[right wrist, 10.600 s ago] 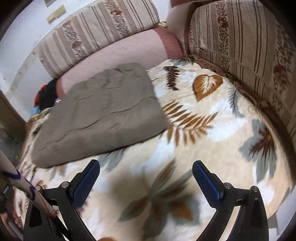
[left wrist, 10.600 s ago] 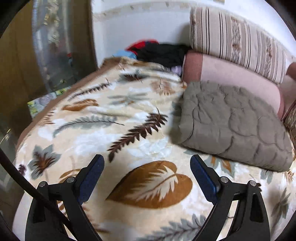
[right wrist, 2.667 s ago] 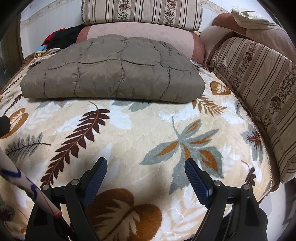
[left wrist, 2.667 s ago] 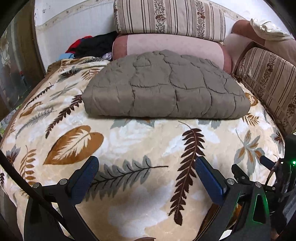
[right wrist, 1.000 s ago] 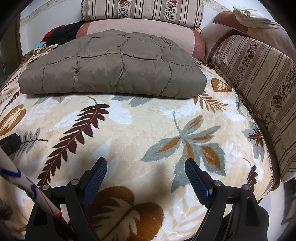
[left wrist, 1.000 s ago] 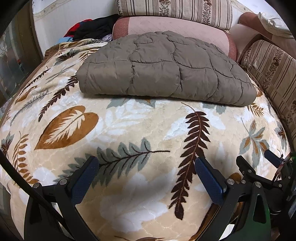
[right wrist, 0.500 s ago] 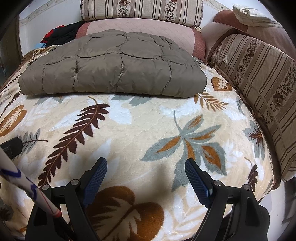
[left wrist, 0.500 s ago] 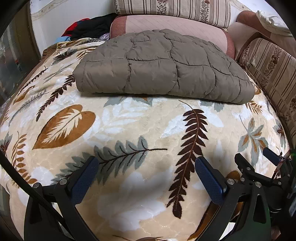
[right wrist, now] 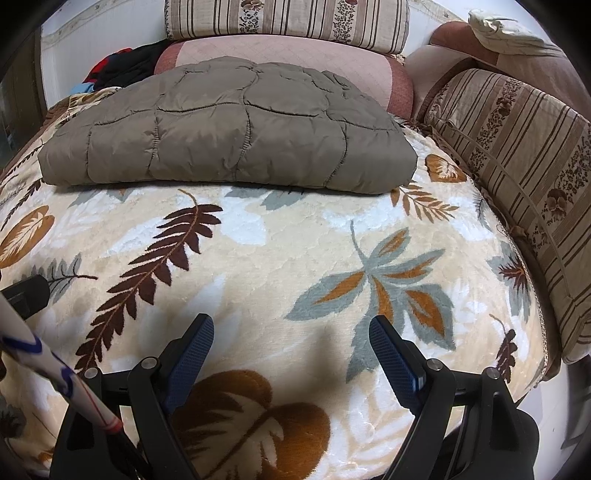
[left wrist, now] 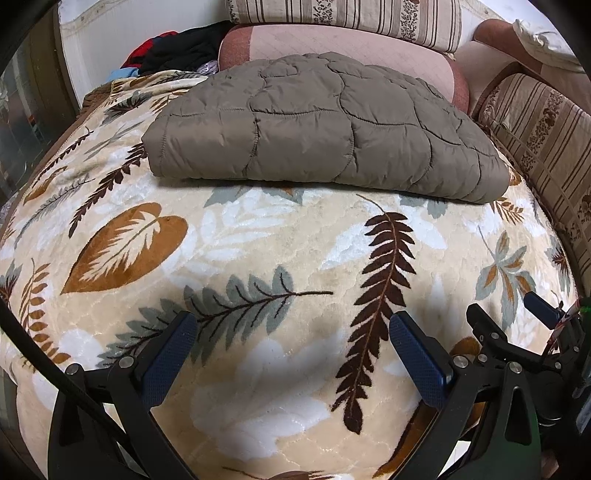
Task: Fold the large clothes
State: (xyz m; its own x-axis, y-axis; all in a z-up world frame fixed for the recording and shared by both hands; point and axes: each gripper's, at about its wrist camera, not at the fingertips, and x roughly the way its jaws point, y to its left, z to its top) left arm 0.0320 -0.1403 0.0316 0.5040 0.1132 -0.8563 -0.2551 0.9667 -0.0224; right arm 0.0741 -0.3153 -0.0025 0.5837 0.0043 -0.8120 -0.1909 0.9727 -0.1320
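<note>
A bed spread with a cream leaf-print blanket point(left wrist: 280, 236) fills the view ahead of both claws, its brown, grey and white fronds running right up beneath the blue pads. Ahead of the claws and well apart from them, at the far side of the blanket, a grey-brown quilted jacket point(left wrist: 325, 125) lies folded into a flat, thick rectangle, its long near edge facing the claws and its far edge against a pink bolster point(left wrist: 354, 48). Above the bolster, farther still from the claws, sits a striped cushion point(left wrist: 347, 16); a second striped cushion point(right wrist: 517, 147) lines the bed to the right of the right claw. Beyond the jacket and off to the left of the left claw, a small heap of black, red and blue clothes point(left wrist: 177, 51) rests by the wall. The left claw point(left wrist: 291, 354) hangs over the near part of the blanket, released, its two pads spread wide with only fabric pattern between them. The right claw point(right wrist: 291, 350) does the same just to its right, jaws spread wide and grasping nothing; part of it shows at the right edge of the left wrist view.
</note>
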